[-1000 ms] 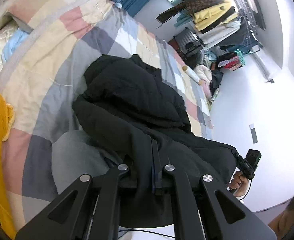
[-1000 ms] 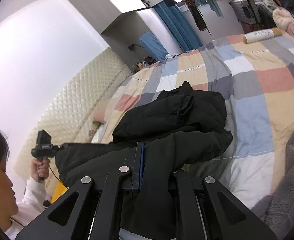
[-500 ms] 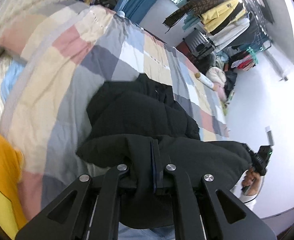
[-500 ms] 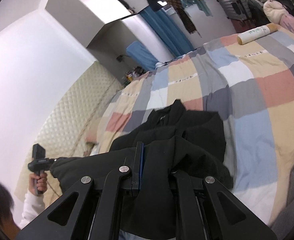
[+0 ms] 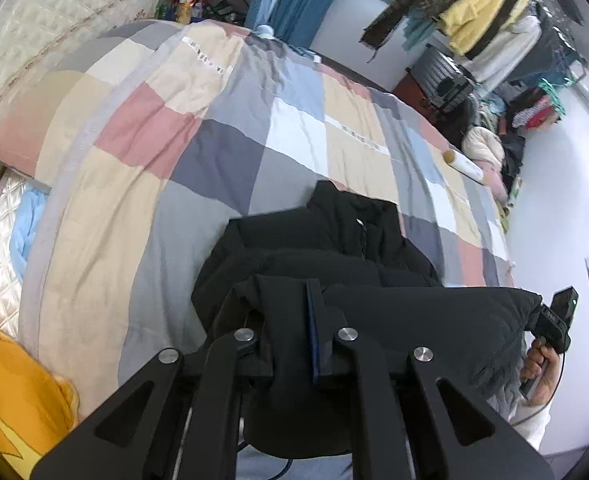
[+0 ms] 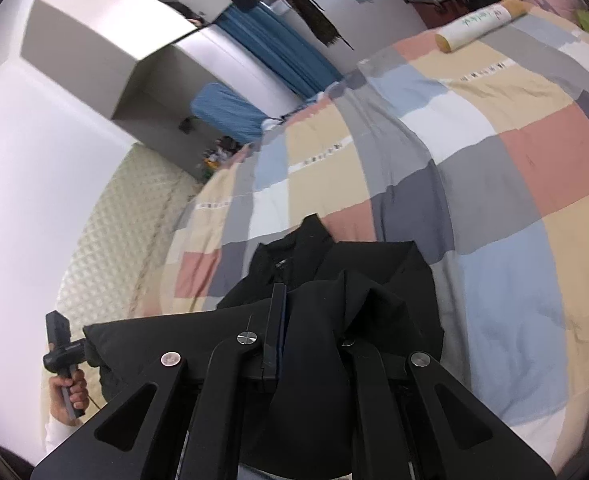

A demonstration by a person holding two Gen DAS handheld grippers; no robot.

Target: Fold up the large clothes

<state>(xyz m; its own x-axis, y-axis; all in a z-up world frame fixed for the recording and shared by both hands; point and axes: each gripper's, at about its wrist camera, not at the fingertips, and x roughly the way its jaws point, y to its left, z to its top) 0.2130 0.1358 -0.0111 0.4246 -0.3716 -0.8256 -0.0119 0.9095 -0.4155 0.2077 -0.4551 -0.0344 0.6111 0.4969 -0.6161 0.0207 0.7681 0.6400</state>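
A large black padded jacket (image 5: 334, 240) lies on a patchwork bed cover (image 5: 214, 152), its collar end pointing away from me. My left gripper (image 5: 314, 320) is shut on the near hem at one corner and holds it lifted. My right gripper (image 6: 278, 320) is shut on the other hem corner of the jacket (image 6: 334, 280). The hem stretches taut between them, raised above the rest of the jacket. Each gripper shows in the other's view: the right one (image 5: 554, 320) in the left wrist view, the left one (image 6: 60, 344) in the right wrist view.
A cream roll (image 6: 478, 24) lies on the far side of the cover (image 6: 494, 160). A quilted headboard (image 5: 54, 20) and a yellow cushion (image 5: 6, 392) are on the left. Clothes hang on a rack (image 5: 486, 12) beyond the bed, with a pile below.
Both grippers have risen and moved forward over the bed with the hem. The lifted hem edge now hangs over the jacket's lower part, and more of the cover shows.
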